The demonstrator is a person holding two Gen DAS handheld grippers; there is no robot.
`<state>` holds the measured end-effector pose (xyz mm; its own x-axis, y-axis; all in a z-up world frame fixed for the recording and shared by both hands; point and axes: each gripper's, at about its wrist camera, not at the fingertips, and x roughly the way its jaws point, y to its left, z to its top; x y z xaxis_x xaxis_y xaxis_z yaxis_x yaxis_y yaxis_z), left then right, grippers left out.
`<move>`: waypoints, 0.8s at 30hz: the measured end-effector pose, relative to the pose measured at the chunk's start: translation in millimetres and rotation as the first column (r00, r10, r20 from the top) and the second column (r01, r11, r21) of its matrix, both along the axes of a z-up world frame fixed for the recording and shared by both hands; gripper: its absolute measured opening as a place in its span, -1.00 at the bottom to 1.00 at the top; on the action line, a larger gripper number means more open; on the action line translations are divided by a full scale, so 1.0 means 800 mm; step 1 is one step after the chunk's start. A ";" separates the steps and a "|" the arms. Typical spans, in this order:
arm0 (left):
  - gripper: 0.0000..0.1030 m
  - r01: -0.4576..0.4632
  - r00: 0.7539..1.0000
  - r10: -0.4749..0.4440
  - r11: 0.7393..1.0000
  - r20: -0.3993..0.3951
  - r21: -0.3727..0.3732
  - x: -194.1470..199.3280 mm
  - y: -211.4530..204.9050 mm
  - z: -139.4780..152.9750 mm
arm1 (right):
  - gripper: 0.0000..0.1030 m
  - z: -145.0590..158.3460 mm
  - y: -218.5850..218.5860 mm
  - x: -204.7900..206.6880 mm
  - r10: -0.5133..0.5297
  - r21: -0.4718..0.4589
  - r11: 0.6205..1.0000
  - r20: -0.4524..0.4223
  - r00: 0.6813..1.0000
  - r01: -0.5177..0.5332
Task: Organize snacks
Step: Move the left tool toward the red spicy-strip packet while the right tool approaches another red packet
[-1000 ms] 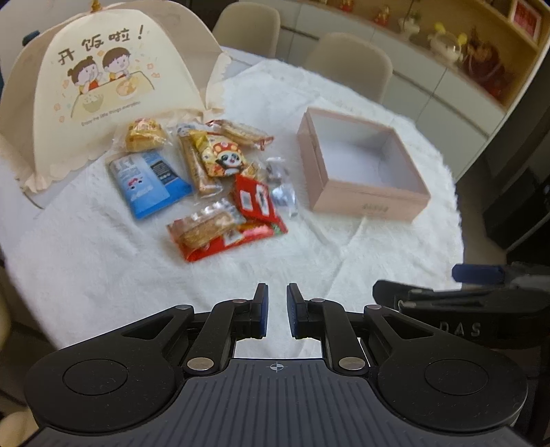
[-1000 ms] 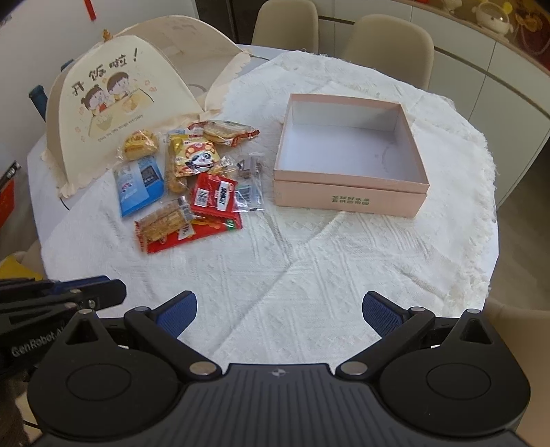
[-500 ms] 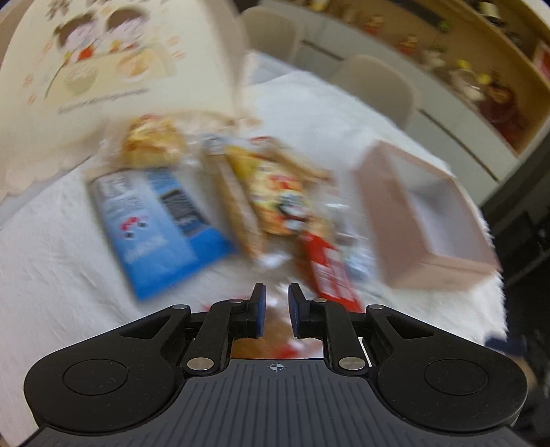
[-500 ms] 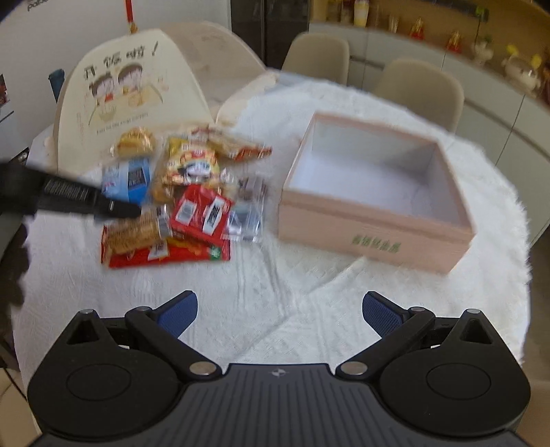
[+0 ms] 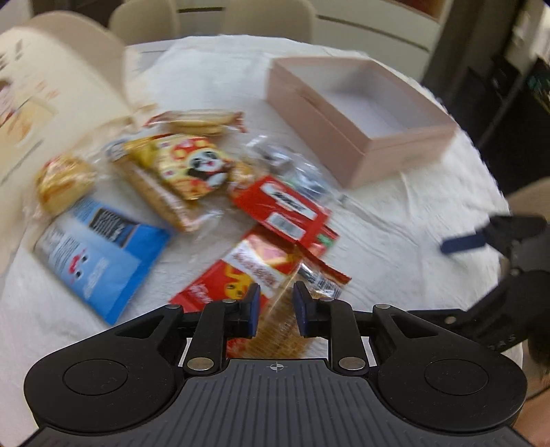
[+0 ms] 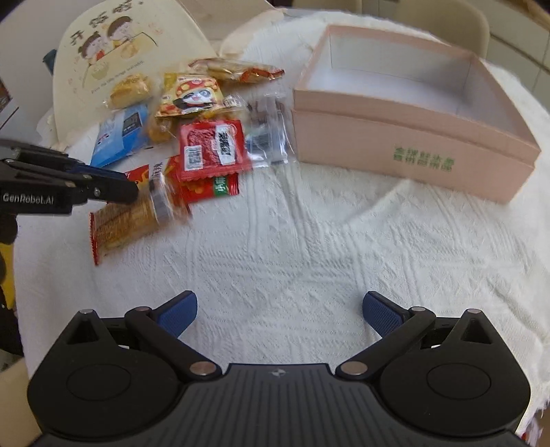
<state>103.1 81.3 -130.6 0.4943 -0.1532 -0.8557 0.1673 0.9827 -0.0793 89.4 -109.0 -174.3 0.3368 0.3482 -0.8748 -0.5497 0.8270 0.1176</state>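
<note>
A pile of snack packets lies on the white tablecloth: a blue packet [image 5: 92, 261], a yellow panda packet [image 5: 196, 165], a red jerky packet [image 6: 209, 148] and a clear-wrapped cracker packet [image 6: 127, 220]. An open pink box [image 6: 412, 148] stands to their right; I see nothing inside it. My left gripper [image 5: 275, 306] hangs just over the cracker packet [image 5: 278, 330], jaws a little apart with the packet showing between them; it also shows in the right wrist view [image 6: 117, 185]. My right gripper [image 6: 280, 316] is wide open and empty above bare cloth in front of the box.
A cream mesh food cover [image 6: 120, 51] with a cartoon print stands behind the snacks. Beige chairs [image 5: 144, 17] ring the far side of the round table. The tablecloth's right edge [image 6: 536, 344] drops off close to my right gripper.
My left gripper swept forward and down from the table's near edge onto the snack pile, its jaws slightly wider. My right gripper moved closer to the pink box, still open.
</note>
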 end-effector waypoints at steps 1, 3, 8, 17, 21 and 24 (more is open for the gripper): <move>-0.44 0.009 1.000 -0.009 1.000 -0.009 -0.004 -0.001 -0.004 0.000 | 1.00 -0.001 0.004 -0.003 0.023 -0.023 0.999 0.011 1.000 -0.022; -0.42 0.030 0.999 -0.031 0.999 -0.039 -0.027 -0.002 -0.007 -0.005 | 1.00 -0.005 0.011 -0.012 0.069 -0.075 0.995 0.041 0.997 -0.066; -0.41 -0.109 0.994 0.109 0.975 -0.008 -0.193 0.013 0.022 0.001 | 1.00 -0.008 0.012 -0.021 0.048 -0.069 0.997 0.085 0.995 -0.042; -0.57 -0.333 0.941 0.339 0.906 -0.023 -0.261 0.032 0.086 -0.030 | 0.79 0.012 0.010 -0.012 0.070 -0.035 0.997 0.051 0.996 -0.068; -0.57 -0.283 0.959 0.262 0.908 -0.108 -0.310 -0.003 0.069 -0.036 | 0.79 0.037 0.015 -0.003 0.033 0.057 0.998 0.080 0.996 -0.038; -0.58 -0.260 0.964 0.221 0.905 -0.151 -0.337 -0.033 0.046 -0.045 | 0.79 0.049 0.031 0.013 0.001 0.095 0.995 0.123 0.992 -0.013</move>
